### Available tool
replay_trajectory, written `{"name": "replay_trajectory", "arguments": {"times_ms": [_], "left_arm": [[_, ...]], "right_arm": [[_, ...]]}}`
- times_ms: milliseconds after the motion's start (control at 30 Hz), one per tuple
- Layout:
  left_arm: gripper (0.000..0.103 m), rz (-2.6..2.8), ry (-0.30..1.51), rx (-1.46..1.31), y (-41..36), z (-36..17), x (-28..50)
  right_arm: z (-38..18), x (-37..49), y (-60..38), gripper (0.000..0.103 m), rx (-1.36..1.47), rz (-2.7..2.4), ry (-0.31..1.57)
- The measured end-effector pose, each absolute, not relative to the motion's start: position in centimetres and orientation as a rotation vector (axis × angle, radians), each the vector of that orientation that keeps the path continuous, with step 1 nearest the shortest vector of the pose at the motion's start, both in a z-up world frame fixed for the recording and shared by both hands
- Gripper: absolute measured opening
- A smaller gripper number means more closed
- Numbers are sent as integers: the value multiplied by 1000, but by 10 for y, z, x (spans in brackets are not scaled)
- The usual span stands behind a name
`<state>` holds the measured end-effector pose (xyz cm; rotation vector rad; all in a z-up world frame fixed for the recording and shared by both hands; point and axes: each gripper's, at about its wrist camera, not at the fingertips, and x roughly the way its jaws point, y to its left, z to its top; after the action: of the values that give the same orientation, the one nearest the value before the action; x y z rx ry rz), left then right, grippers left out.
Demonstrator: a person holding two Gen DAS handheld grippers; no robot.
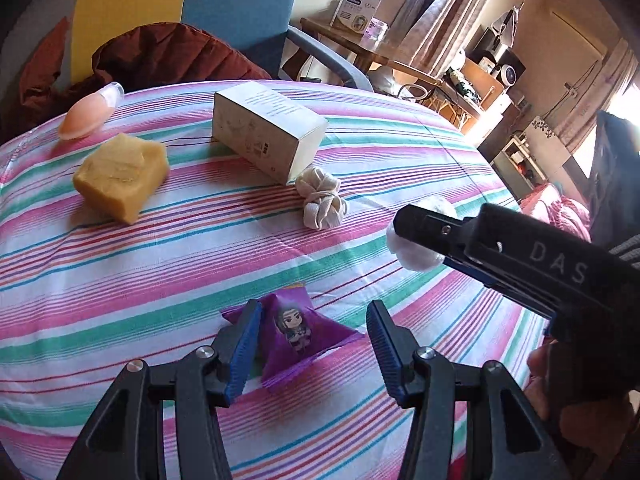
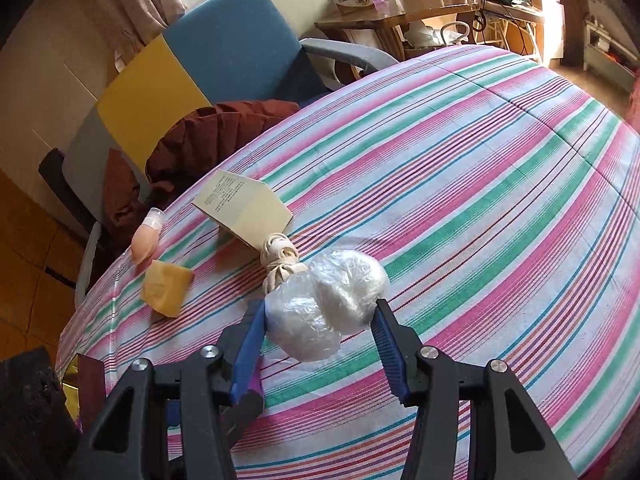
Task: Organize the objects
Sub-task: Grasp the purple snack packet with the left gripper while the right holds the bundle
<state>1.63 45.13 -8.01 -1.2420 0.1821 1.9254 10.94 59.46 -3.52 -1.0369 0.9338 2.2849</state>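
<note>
A purple packet [image 1: 296, 336] printed with a cartoon figure lies on the striped tablecloth [image 1: 160, 260]. My left gripper [image 1: 314, 340] is open around it: the left finger covers the packet's left corner and the right finger stands clear of it. My right gripper [image 2: 320, 336] is shut on a white plastic-wrapped bundle [image 2: 328, 304], whose sides touch both pads. The left wrist view shows the right gripper [image 1: 404, 228] from the side, with the bundle [image 1: 416, 252] at its tip.
Farther back on the cloth lie a knotted cream cloth [image 1: 322, 198], a white box [image 1: 268, 132], a yellow soap block [image 1: 120, 172] and a peach bottle [image 1: 88, 114]. A blue and yellow chair [image 1: 236, 0] with a maroon jacket [image 1: 168, 56] stands behind the table.
</note>
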Motion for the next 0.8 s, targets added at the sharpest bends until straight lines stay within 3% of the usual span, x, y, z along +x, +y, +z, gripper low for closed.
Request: {"name": "replay_trajectory", "arguments": {"times_ms": [167, 200, 233, 800], "left_arm": [[53, 1948, 246, -1189, 445, -89, 19], [43, 1956, 265, -1185, 443, -91, 19], [40, 1956, 278, -1189, 441, -94, 18], [33, 1970, 200, -1098, 370, -91, 23]], "right_arm": [[-36, 108, 594, 54, -1041, 2297, 935], [-36, 107, 594, 54, -1044, 2300, 935], [-36, 106, 594, 54, -1047, 2302, 935], [-40, 98, 586, 54, -1090, 2387, 1003]]}}
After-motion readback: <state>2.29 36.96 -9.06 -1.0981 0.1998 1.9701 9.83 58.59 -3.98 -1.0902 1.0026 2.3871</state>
